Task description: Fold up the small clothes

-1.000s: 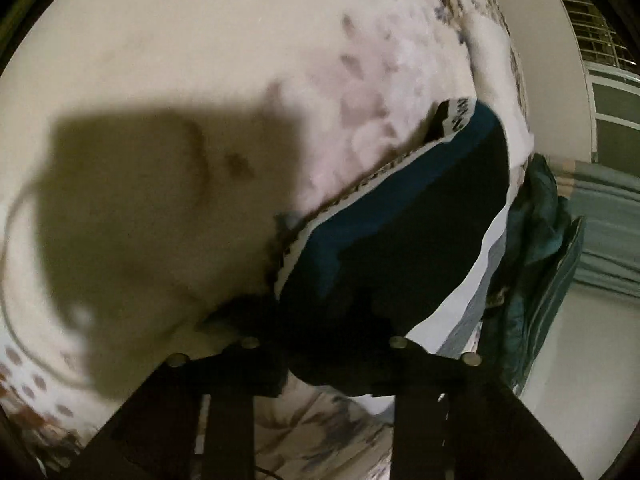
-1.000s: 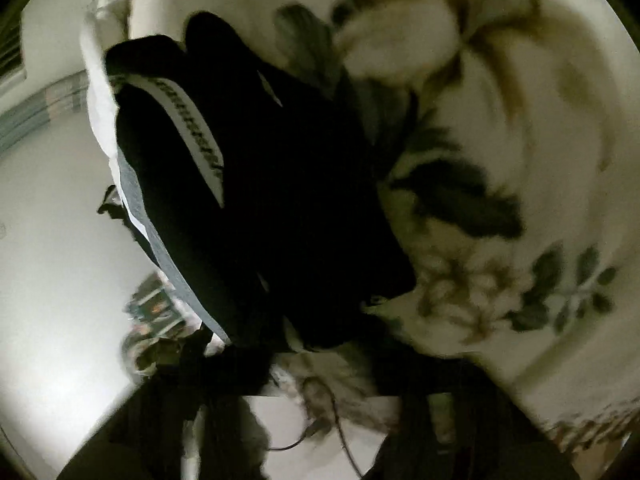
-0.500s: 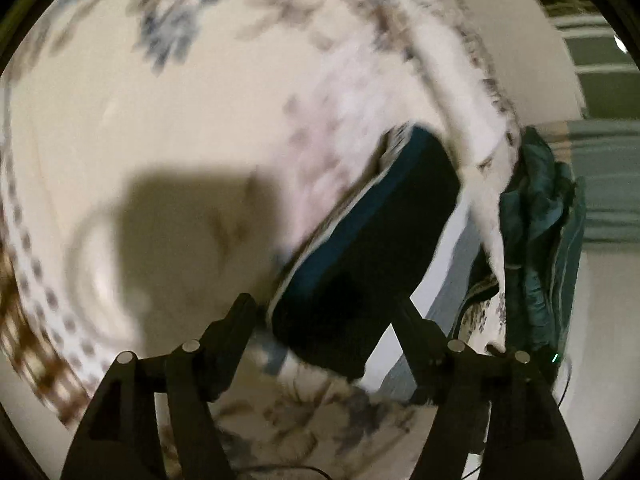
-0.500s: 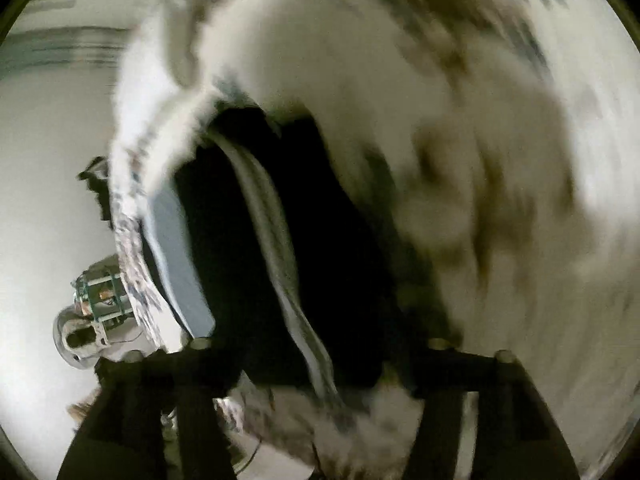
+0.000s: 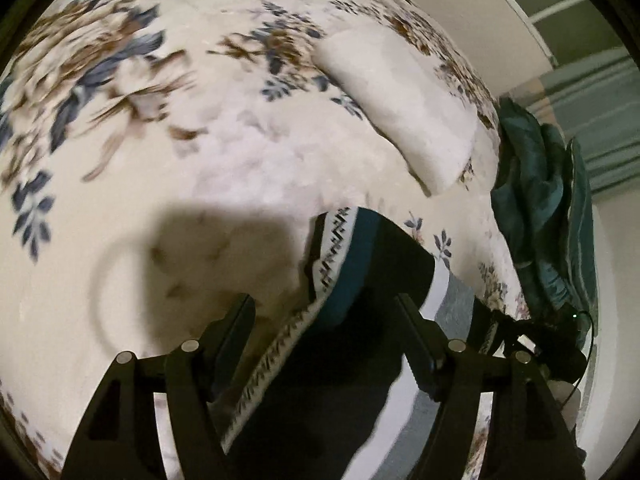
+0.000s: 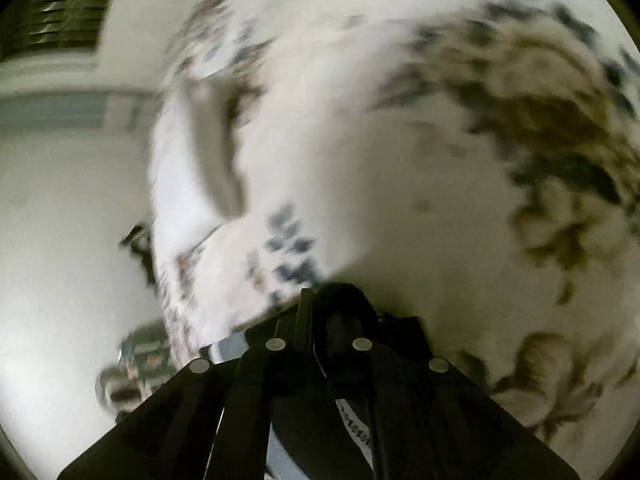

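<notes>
Here the dark folded garment with a teal band and a white patterned edge [image 5: 360, 280] lies on the flower-printed white bed cover [image 5: 200, 160], under the left gripper [image 5: 326, 316], whose jaws stand wide and grip nothing. Only the right wrist view shows the right gripper [image 6: 320, 300], its jaws shut; whether they pinch dark cloth, I cannot tell.

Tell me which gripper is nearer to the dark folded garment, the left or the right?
Hard to rank. The left gripper hovers with jaws open astride the dark folded garment, pads not pressing. The right gripper has its jaws shut right above dark cloth in its own view.
</notes>
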### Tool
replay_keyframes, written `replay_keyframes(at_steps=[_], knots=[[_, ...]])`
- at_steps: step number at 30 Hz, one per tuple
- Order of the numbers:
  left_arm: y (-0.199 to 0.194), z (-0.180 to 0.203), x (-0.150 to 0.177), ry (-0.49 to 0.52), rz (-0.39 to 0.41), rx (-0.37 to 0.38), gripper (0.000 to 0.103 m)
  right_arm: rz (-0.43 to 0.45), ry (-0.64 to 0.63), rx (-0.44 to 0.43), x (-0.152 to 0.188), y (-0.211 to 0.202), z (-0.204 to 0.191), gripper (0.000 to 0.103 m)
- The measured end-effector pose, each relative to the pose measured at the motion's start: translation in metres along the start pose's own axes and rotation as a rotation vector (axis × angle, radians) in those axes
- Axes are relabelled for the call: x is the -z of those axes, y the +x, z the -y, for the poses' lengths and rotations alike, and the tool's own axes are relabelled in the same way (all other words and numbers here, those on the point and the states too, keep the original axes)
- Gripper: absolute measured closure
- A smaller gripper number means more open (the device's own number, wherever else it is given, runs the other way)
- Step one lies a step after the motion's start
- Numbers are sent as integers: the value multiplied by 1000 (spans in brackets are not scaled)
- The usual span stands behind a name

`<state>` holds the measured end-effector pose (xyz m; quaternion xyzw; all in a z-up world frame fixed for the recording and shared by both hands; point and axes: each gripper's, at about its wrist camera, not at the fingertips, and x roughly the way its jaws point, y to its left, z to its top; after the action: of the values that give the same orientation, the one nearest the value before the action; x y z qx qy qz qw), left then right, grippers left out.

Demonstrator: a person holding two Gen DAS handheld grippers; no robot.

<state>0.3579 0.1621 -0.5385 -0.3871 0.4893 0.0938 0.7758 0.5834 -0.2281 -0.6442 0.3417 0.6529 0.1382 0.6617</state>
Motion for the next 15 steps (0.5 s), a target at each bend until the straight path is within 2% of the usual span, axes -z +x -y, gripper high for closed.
replay_keyframes(at_steps=[3, 4, 5, 6, 7, 8, 9, 11, 13, 15], knots=[[7, 4, -2, 25, -20, -8, 35, -89, 52, 26, -5, 24, 14, 97], [7, 5, -2, 29, -22, -8, 35, -104, 60, 17, -4, 29, 15, 91], [7, 6, -2, 35, -25, -6, 35, -111, 66, 3, -5, 24, 18, 81], [5, 7, -1, 36, -24, -7, 35, -101, 58, -9, -5, 16, 18, 60], [2, 7, -1, 38, -24, -2, 35, -93, 48, -15, -3, 8, 22, 48], [1, 6, -1, 41, -25, 7, 35, -85, 26, -18, 0, -3, 25, 30], [-1, 5, 0, 46, -30, 17, 35, -95, 7, -32, 5, -10, 29, 22], [-2, 0, 3, 55, -44, 37, 34, -163, -15, -63, 19, -10, 40, 21], [3, -10, 7, 53, -82, 71, 28, -270, -31, -82, 34, 5, 55, 21], [13, -23, 11, 33, -131, 133, 27, -360, -28, -124, 49, 22, 68, 21]])
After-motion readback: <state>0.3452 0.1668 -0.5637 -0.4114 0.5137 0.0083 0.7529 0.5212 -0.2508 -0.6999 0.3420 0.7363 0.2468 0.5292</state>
